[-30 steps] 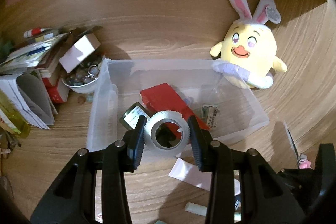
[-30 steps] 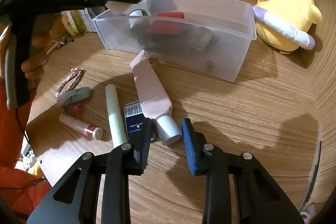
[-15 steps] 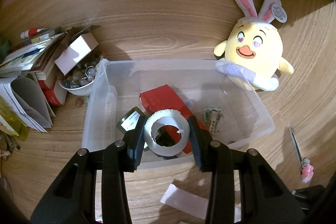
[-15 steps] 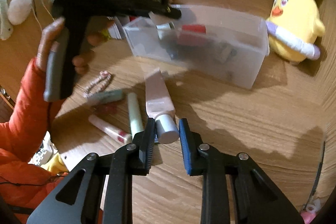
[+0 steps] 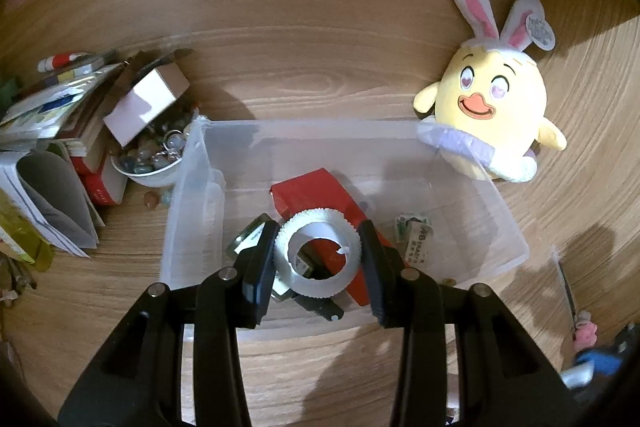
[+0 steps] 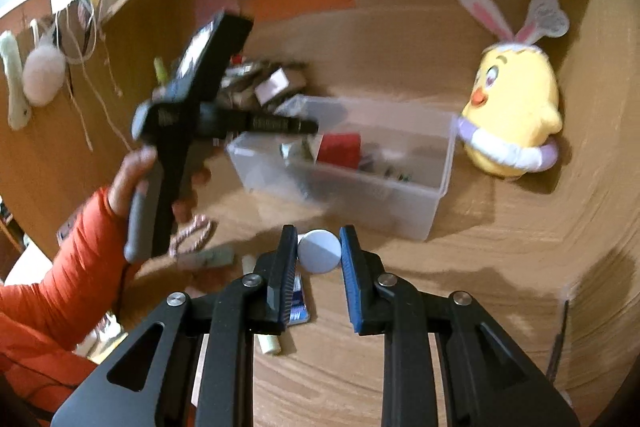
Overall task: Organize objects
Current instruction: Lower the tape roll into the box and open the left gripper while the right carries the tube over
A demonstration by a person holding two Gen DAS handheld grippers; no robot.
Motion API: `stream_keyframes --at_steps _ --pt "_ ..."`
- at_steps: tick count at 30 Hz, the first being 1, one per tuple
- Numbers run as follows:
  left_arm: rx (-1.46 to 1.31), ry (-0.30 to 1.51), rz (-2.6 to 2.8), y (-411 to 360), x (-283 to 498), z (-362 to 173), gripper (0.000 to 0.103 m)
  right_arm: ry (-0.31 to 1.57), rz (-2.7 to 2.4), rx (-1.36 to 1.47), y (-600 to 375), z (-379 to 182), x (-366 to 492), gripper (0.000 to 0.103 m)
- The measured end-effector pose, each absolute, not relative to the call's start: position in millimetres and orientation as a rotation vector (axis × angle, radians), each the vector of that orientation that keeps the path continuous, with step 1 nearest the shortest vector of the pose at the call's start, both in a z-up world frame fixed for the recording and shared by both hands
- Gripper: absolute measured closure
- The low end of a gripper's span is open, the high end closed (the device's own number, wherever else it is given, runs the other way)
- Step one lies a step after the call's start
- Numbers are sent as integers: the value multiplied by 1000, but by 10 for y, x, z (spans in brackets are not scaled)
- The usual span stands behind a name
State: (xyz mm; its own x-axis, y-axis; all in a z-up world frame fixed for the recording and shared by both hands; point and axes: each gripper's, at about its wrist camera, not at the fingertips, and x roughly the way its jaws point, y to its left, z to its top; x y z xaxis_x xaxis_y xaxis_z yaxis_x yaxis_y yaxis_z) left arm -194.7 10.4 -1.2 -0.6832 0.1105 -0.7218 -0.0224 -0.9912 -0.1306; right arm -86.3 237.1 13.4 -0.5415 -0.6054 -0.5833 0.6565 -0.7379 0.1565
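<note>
Gripping the white serrated-edged roll of tape (image 5: 318,254) across its outer rim, the left gripper (image 5: 319,259) holds it over the clear plastic bin (image 5: 192,227); light and stiff, it should drop in cleanly. The right gripper (image 6: 319,259) has its jaws clenched on the round white cap (image 6: 319,255) of a tube, a smooth, slippery hold, raised above the wooden tabletop (image 6: 500,267) in front of the bin.

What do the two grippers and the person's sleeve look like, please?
The left gripper and the right gripper are matte black, with angular forked frames, triangular cut-outs and silver rivets. The fingers of the right one carry blue ribbed pads. The left gripper's handle is grey. The sleeve is orange. No cables are visible.
</note>
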Motion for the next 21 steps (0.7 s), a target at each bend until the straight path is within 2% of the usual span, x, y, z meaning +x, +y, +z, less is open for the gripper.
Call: stream_keyframes --at_steps 12,16,21 --pt "-1299 -150 2728 223 -2093 -195 64 18 -2367 673 2514 532 -994 84" --pt "-1313 -178 2703 206 -2117 -226 53 4 -2405 613 2546 706 -1040 84" --pt "-1282 -201 2718 160 -2078 -165 50 -2 -2441 559 2566 878 -1094 84"
